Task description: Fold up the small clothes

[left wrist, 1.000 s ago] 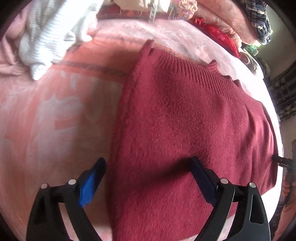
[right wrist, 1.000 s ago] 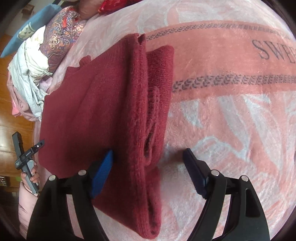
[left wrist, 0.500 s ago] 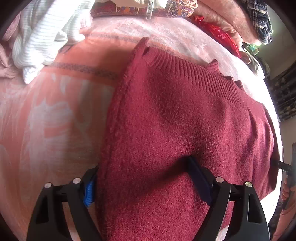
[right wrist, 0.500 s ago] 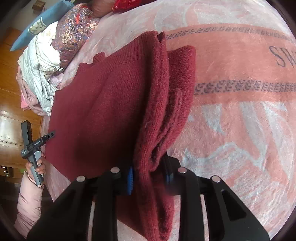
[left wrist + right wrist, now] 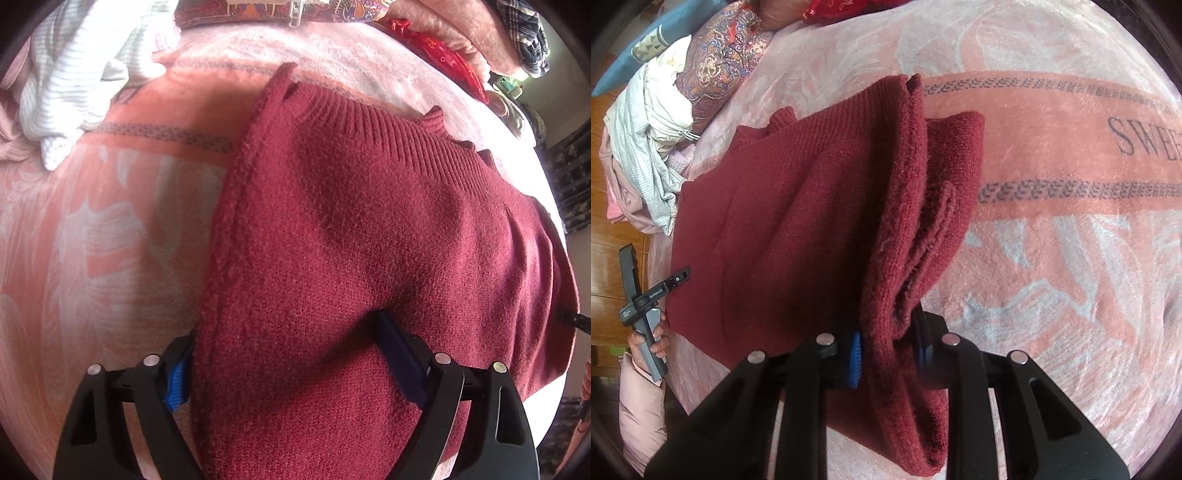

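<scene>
A dark red knitted sweater [image 5: 369,240] lies folded lengthwise on a pink blanket [image 5: 92,240]. My left gripper [image 5: 284,339] points down over the sweater's long folded edge. Its jaws stand wide and are opening slightly: the blue left pad [image 5: 177,376] sits beside the edge and the right finger [image 5: 399,354] dents the knit. In the right wrist view the sweater [image 5: 794,240] has a thick bunched fold running toward the camera. My right gripper [image 5: 886,339] is closing on that fold, its pads pressing it and lifting it off the blanket [image 5: 1071,258].
A pile of white and pink clothes [image 5: 646,147] and patterned cushions [image 5: 720,62] sit at the bed's far side. A hand in a pink sleeve [image 5: 642,398] holds a black and grey device [image 5: 642,302] at the sweater's outer edge. The blanket's edge drops to a wooden floor.
My right gripper went from wide open around the fold to shut on it, and has raised it. My left gripper has slid so that the sweater's edge lies between its fingers.
</scene>
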`<state>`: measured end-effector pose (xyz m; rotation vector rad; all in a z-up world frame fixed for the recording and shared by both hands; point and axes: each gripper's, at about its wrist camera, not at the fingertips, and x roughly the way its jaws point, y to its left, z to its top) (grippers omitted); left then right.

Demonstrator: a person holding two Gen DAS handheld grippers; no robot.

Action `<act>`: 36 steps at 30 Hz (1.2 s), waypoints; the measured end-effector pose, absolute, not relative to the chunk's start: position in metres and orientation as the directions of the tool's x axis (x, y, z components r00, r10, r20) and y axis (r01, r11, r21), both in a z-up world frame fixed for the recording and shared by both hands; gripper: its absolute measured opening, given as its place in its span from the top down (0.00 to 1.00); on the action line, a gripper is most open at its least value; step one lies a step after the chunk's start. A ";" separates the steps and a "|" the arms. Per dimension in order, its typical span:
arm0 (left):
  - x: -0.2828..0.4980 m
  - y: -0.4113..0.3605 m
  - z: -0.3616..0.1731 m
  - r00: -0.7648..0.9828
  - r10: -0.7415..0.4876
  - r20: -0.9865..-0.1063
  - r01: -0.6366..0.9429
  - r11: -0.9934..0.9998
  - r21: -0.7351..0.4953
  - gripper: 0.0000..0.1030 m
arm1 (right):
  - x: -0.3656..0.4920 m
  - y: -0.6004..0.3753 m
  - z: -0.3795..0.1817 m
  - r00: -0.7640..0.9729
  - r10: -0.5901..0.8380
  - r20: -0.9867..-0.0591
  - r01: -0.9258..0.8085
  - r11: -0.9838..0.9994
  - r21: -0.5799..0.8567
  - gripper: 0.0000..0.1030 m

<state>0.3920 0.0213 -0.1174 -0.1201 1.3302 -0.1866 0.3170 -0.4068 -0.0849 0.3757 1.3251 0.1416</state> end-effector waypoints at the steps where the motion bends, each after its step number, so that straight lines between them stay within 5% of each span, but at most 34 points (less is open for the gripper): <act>1: 0.393 0.020 -0.117 0.227 -0.202 -0.953 0.068 0.979 -0.191 0.13 | 0.316 -0.404 -0.079 0.255 0.330 -0.909 0.104 0.925 0.365 0.80; 12: 0.395 0.018 -0.120 0.229 -0.201 -0.953 0.088 0.979 -0.185 0.11 | 0.324 -0.288 -0.031 0.310 0.398 -0.863 -0.091 0.916 0.390 0.80; 21: 0.396 0.018 -0.121 0.231 -0.206 -0.951 0.097 0.977 -0.188 0.10 | 0.326 -0.215 -0.063 0.240 0.359 -0.902 -0.167 0.930 0.326 0.79; 24: 0.396 0.019 -0.121 0.232 -0.208 -0.950 0.097 0.977 -0.190 0.10 | 0.328 -0.210 -0.073 0.198 0.395 -0.897 -0.154 0.916 0.369 0.64; 26: 0.395 0.019 -0.121 0.232 -0.206 -0.951 0.097 0.977 -0.188 0.10 | 0.328 -0.213 -0.073 0.196 0.489 -0.850 -0.142 0.872 0.469 0.44; 36: 0.371 0.036 -0.073 0.318 -0.156 -0.935 0.079 0.987 -0.138 0.13 | 0.297 -0.260 -0.061 0.248 0.564 -0.787 -0.099 0.823 0.559 0.51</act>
